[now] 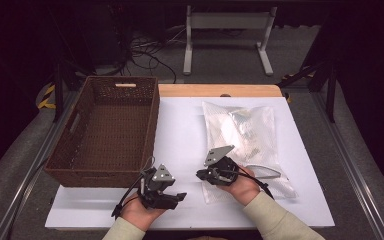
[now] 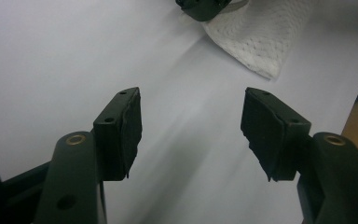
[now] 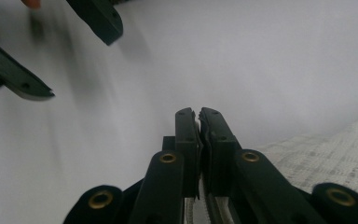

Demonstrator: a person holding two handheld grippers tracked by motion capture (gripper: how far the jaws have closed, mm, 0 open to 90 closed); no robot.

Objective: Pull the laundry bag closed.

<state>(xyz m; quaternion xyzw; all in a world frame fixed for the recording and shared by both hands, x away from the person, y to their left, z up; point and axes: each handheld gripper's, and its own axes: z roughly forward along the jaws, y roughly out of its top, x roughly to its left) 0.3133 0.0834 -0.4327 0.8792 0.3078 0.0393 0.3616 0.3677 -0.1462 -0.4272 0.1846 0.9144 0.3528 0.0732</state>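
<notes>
Lab: dark curtains, floor cables [image 1: 145, 52], white table [image 1: 180, 135].

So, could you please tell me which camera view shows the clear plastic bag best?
The high view: the whole clear plastic bag lies on the white table, right of the basket. The left gripper view catches one dimpled corner; the right gripper view shows a blurred edge.

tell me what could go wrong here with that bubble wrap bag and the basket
The right gripper is shut with nothing between its jaws, so it must reopen before it can take the bubble wrap bag. The limp bag may sag or slip when lifted. The basket wall stands high; the bag could catch its rim.
</notes>
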